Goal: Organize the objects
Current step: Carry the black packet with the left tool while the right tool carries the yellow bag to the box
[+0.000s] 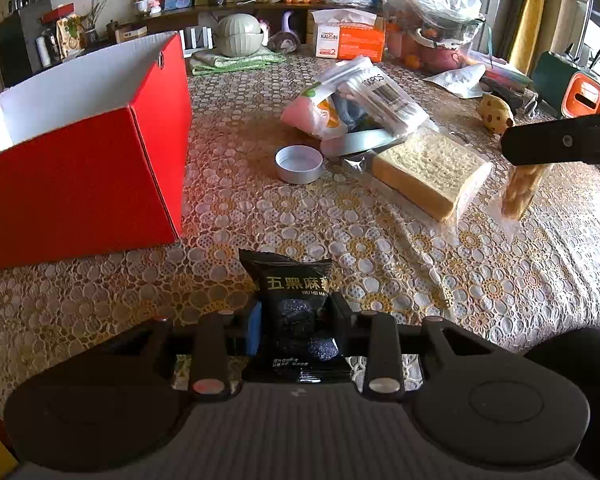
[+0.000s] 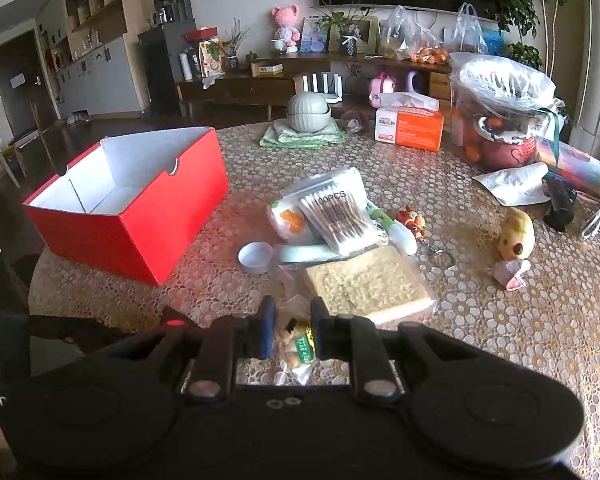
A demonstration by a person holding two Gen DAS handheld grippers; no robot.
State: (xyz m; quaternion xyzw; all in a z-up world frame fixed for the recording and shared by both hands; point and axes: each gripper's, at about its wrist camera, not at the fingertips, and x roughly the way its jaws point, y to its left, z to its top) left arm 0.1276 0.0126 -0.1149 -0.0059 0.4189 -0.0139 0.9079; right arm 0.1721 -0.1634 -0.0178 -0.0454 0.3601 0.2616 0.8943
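My left gripper (image 1: 296, 316) is shut on a black snack packet (image 1: 298, 316) with gold lettering, held just above the lace tablecloth near the front edge. An open red box (image 1: 80, 176) with a white inside stands to its left, also seen as the red box (image 2: 140, 204) from the right wrist. My right gripper (image 2: 292, 332) is shut on a clear packet of biscuits (image 2: 296, 346), which hangs at the right edge as the clear packet (image 1: 520, 192) in the left wrist view. Wrapped sliced bread (image 1: 432, 174) lies on the table between the two grippers.
A white lid (image 1: 299, 164), a bag of cotton swabs (image 1: 380, 92) and other pouches lie mid-table. A yellow plush toy (image 2: 516, 234), keychain figure (image 2: 412, 218), orange tissue box (image 2: 410, 126), green bowls (image 2: 310, 114) and plastic bags crowd the far side.
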